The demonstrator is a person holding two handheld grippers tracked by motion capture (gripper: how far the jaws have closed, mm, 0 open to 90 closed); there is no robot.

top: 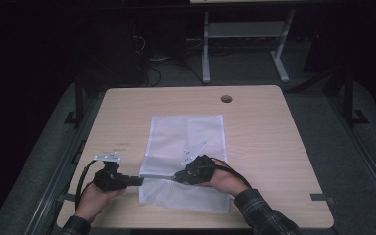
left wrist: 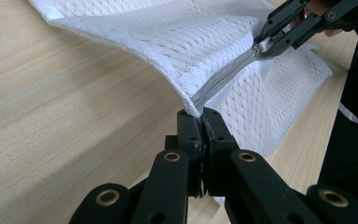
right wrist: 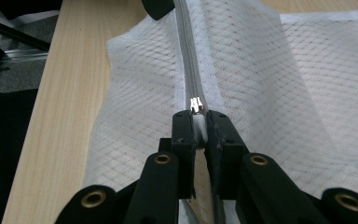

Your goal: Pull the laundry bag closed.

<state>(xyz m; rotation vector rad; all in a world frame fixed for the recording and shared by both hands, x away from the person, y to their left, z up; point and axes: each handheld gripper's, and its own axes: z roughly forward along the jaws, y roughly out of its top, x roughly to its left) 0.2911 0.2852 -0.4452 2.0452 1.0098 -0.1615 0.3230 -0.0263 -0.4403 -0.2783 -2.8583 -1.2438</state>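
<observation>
We're pinching the mesh bag edge with the left gripper, the right gripper clamping what's probably the zipper pull; keeping the zipper taut, pulling straight.

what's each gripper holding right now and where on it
Both hold the white mesh bag. The left gripper pinches the bag's edge at the zipper's end; the right gripper grips the zipper pull.

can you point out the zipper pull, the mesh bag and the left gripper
zipper pull [right wrist: 196,104], right gripper view, on its metal slider.
mesh bag [top: 186,132], high view, on its flat far half.
left gripper [left wrist: 202,116], left gripper view, at its jaw tips, pinching the bag's end.
</observation>
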